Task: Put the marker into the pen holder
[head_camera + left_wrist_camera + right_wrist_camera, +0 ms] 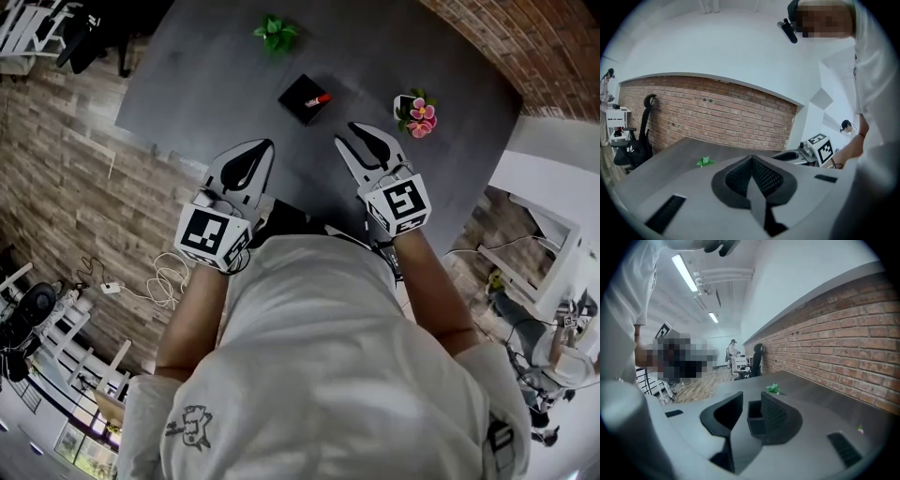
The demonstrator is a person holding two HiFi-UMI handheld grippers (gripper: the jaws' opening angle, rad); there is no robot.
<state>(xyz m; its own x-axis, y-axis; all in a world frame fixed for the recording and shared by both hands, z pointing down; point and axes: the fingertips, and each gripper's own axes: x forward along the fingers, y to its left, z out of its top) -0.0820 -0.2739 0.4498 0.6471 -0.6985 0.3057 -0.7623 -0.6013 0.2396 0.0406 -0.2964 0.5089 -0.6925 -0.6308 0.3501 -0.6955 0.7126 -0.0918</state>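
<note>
Dark gray table [187,84] fills the upper middle of the head view. The black pen holder [302,99] sits at top center, with the red marker [320,98] already inside it at its right side. Right gripper [347,133] is just below the holder, fingers apart with nothing clamped; the holder shows beyond the gap. Left gripper [266,143] has its fingers together and is empty. Green plant [276,34] at the top, pink flower pot [419,114] at upper right.
</note>
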